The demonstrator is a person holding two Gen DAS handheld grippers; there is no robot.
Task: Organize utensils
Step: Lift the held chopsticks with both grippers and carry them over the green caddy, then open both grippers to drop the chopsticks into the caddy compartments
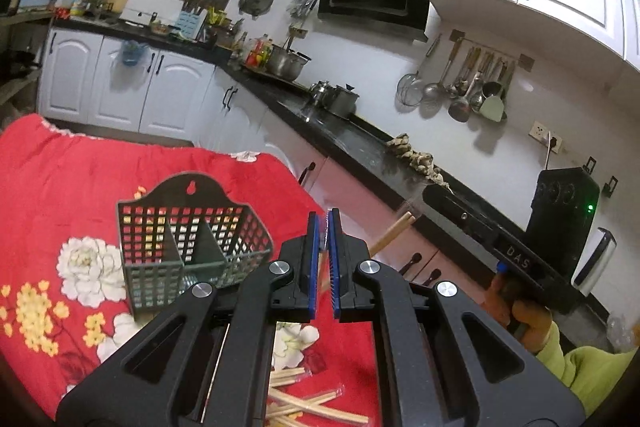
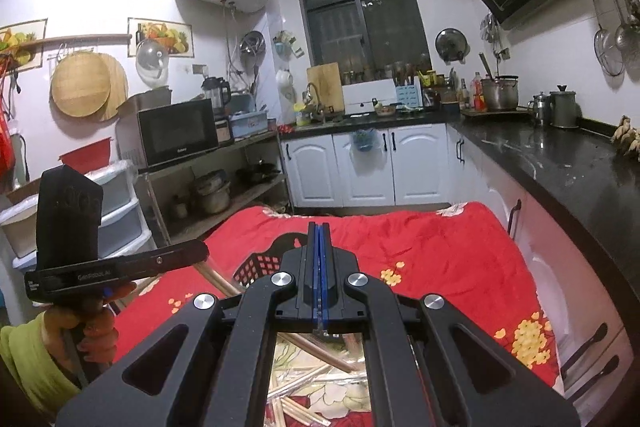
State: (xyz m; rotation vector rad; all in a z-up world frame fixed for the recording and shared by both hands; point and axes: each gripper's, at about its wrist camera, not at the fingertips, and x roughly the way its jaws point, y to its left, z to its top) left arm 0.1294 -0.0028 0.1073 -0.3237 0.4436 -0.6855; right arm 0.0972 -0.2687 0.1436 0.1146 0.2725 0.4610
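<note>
**Carry the chopsticks to the basket**

Our left gripper is clamped on chopsticks; we tip them upright over the basket on the red cloth. Our right gripper is closed, apparently pinching clear wrapping.

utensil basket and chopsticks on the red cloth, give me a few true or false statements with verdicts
1. The utensil basket stands upright on the red floral cloth. True.
2. The basket is full of chopsticks. False: its visible compartments look empty.
3. Loose chopsticks lie on the cloth below the grippers. True.
4. The left gripper is wide open. False: it is shut on a pair of chopsticks.
5. The basket is white. False: it is dark grey.
</note>
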